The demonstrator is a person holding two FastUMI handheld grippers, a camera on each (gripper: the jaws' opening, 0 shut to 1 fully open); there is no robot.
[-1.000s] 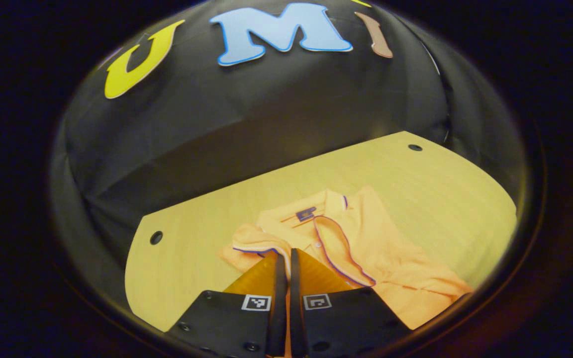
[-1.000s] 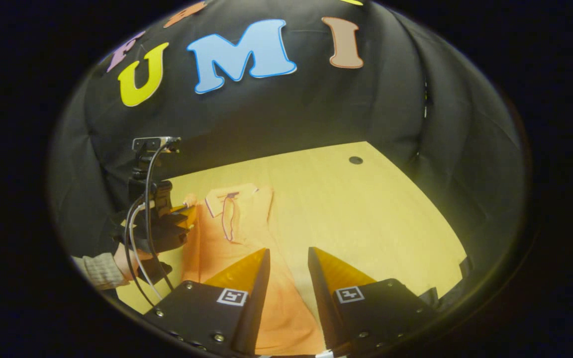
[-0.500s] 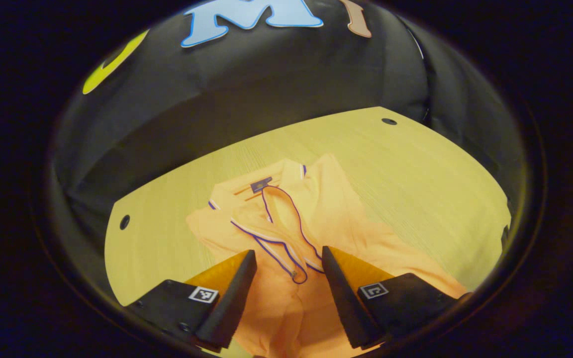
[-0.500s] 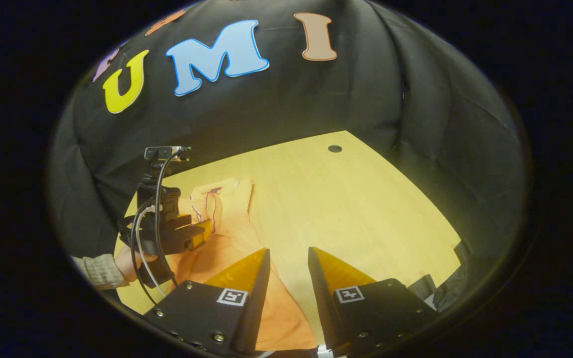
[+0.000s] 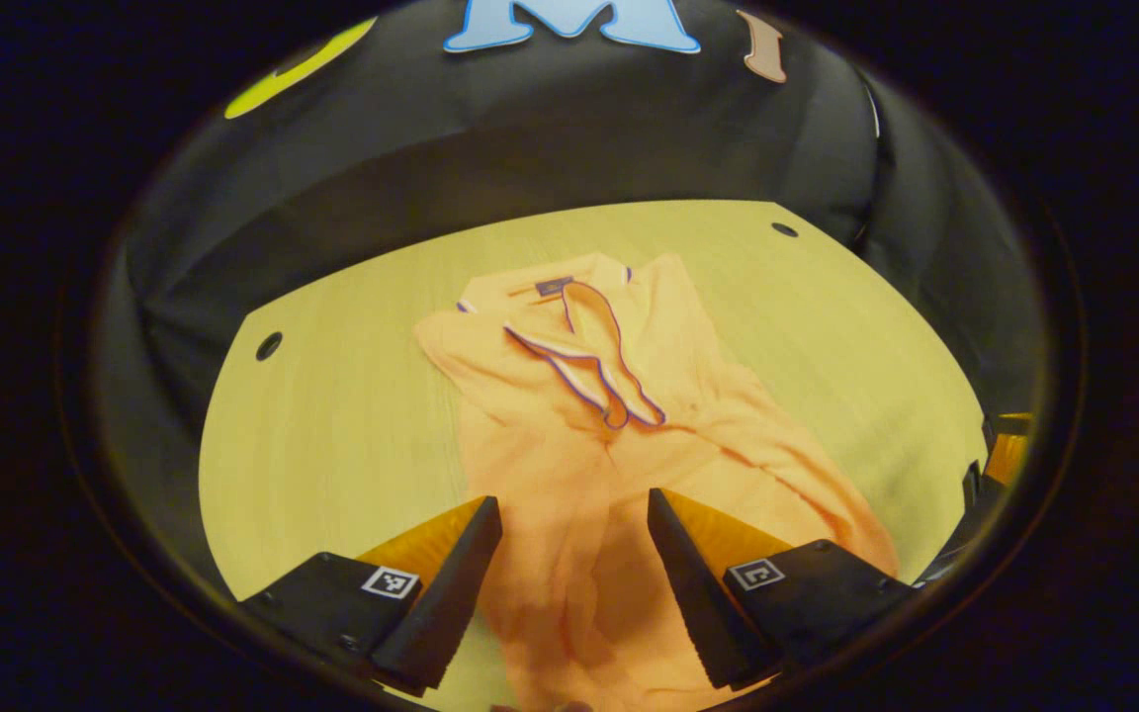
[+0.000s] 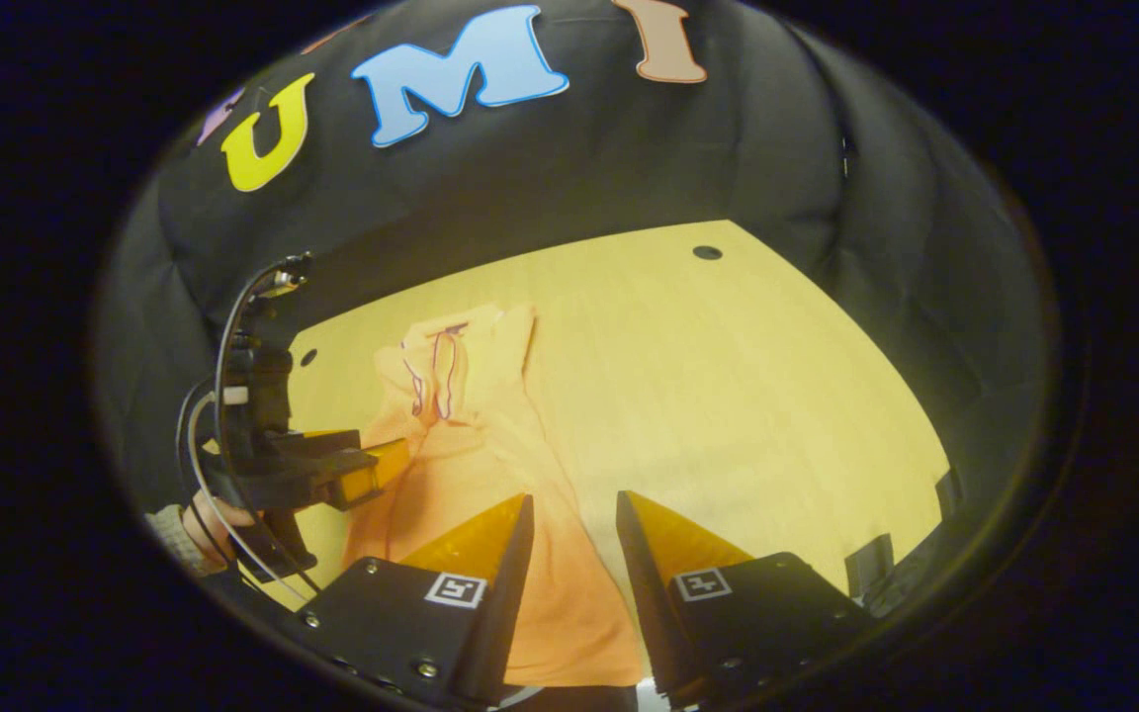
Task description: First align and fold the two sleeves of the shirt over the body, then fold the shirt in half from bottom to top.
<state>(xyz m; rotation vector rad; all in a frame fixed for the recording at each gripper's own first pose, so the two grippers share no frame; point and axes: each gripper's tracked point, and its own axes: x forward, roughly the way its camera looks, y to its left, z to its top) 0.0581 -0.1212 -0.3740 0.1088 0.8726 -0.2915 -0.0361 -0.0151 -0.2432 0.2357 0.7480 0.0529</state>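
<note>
An orange polo shirt lies on the wooden table, collar at the far end. Both sleeves are laid over the chest, and their purple-trimmed cuffs meet near the middle. My left gripper hovers open above the shirt's lower body, nothing between its fingers. In the right gripper view the shirt runs from far left toward me. My right gripper is open over the shirt's lower right edge. The left gripper shows at the shirt's left side, held by a hand.
The table has small round holes near its far corners. Bare wood stretches to the right of the shirt. Cables hang from the left gripper's handle. Part of the right gripper shows at the table's right edge.
My left gripper opened and let go of the left sleeve, which now lies over the chest, then drew back toward the shirt's lower part. My right gripper stayed open and barely moved.
</note>
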